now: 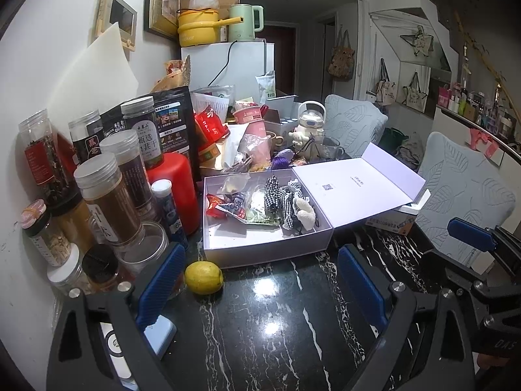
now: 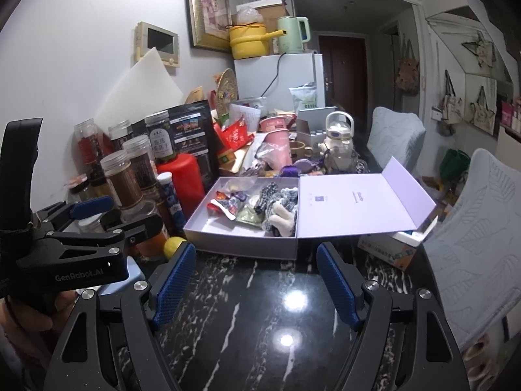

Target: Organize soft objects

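An open lilac box (image 1: 260,247) (image 2: 234,244) stands on the black marble table, its lid (image 1: 355,189) (image 2: 358,202) folded out to the right. Inside lie black-and-white checked cloth toys (image 1: 276,195) (image 2: 270,198), a white plush (image 1: 304,211) (image 2: 285,220) and snack packets (image 1: 224,207) (image 2: 224,205). My left gripper (image 1: 260,280) is open and empty in front of the box. My right gripper (image 2: 255,283) is open and empty, also just before the box. The left gripper shows at the left of the right wrist view (image 2: 94,211).
Jars and bottles (image 1: 107,195) (image 2: 127,176), a red canister (image 1: 176,189) and a lemon (image 1: 203,277) (image 2: 172,246) crowd the left. Cups, packets and a white bottle (image 1: 311,123) pile behind the box. Padded chairs (image 1: 462,195) (image 2: 475,234) stand right.
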Demonstrator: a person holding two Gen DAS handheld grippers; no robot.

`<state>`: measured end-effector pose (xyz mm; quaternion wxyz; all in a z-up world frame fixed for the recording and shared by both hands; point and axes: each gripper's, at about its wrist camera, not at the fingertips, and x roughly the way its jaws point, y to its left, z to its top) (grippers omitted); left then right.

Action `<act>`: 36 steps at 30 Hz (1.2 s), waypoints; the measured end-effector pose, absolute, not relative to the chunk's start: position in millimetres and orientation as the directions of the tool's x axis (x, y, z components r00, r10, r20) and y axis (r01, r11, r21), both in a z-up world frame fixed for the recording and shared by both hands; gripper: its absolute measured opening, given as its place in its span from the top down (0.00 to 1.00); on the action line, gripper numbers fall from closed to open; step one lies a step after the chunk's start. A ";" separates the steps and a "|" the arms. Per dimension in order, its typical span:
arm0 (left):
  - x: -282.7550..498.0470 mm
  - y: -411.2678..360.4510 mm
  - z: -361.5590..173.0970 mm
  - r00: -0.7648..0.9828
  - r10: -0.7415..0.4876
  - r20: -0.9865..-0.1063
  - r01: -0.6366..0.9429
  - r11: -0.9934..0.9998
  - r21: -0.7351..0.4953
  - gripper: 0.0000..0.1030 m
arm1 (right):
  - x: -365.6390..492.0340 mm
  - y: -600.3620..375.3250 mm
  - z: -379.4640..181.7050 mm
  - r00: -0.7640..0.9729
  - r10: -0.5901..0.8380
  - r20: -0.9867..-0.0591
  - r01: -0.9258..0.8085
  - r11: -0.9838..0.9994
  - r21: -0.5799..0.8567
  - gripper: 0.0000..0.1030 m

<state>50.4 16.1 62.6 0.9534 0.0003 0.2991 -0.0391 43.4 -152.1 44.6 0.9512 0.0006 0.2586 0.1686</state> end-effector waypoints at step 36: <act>51.5 11.6 63.8 0.785 -0.099 -0.611 0.080 0.995 -0.058 0.06 | 44.5 -165.1 40.2 0.812 0.292 -0.505 -0.284 0.954 0.094 0.25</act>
